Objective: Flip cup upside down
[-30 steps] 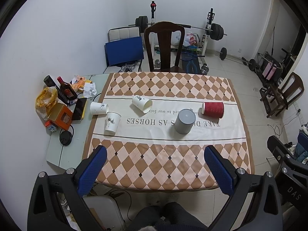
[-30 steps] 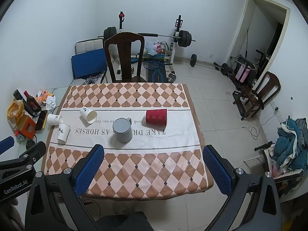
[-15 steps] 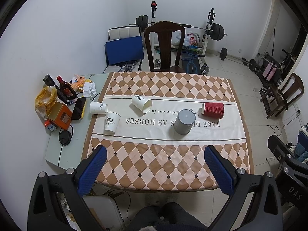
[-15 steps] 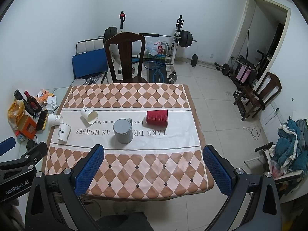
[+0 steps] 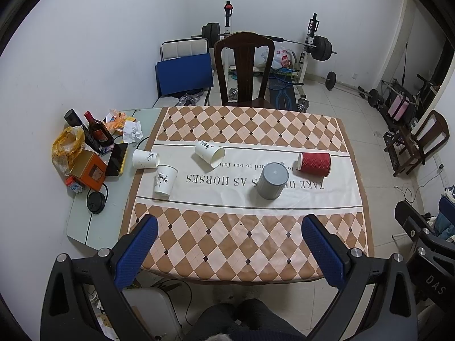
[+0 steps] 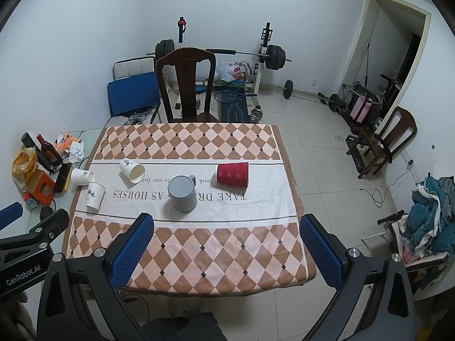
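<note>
A grey mug (image 5: 272, 181) (image 6: 182, 191) stands upside down in the middle of the checked tablecloth (image 5: 233, 238). A red ribbed paper cup (image 5: 315, 163) (image 6: 233, 174) lies on its side to its right. A white paper cup (image 5: 210, 153) (image 6: 132, 170) lies on its side, another (image 5: 145, 159) (image 6: 82, 176) lies at the cloth's left edge, and a third (image 5: 165, 180) (image 6: 95, 195) stands upside down. My left gripper (image 5: 227, 241) and right gripper (image 6: 227, 241) are open and empty, high above the table's near edge, far from all cups.
A wooden chair (image 5: 245, 71) stands at the table's far side. Bottles, a bag, an orange box (image 5: 90, 170) and a phone clutter the side table on the left. Weights and a bench fill the back. Another chair (image 6: 381, 145) stands at the right.
Both views have shifted very slightly. The cups and the mug have not moved and both grippers stay open.
</note>
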Demonstrator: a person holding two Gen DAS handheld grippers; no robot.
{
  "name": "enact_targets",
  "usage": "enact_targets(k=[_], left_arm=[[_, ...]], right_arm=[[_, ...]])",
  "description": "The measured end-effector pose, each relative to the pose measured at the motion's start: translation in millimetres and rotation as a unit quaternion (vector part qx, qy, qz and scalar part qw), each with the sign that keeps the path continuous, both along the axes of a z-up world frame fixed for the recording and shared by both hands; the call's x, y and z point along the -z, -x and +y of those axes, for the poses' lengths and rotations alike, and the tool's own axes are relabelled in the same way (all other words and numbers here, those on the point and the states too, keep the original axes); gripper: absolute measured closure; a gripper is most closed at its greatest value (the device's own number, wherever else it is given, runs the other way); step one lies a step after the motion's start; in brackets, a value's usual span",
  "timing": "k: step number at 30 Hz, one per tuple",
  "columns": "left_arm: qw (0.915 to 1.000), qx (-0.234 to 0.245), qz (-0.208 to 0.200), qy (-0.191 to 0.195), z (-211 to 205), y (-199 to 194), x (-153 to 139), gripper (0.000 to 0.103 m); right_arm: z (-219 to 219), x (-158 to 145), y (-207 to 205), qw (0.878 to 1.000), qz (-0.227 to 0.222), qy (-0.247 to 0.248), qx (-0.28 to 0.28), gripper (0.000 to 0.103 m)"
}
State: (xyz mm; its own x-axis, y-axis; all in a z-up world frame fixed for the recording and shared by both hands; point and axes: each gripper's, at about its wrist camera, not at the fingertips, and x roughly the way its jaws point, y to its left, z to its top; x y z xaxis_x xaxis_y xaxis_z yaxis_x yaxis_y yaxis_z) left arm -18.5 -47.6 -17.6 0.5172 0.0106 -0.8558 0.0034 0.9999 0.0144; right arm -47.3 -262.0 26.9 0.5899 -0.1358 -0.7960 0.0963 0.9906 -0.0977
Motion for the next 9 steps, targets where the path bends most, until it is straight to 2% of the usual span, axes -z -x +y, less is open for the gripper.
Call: enact_targets(k=[9], left_arm=[[1.0000,0.002,0.001,0.000,0.7,-0.1,0.2,0.000]], right_arm=[[1.0,-1.2,0.4,1.000,0.001,-0.002,0.000,0.000]])
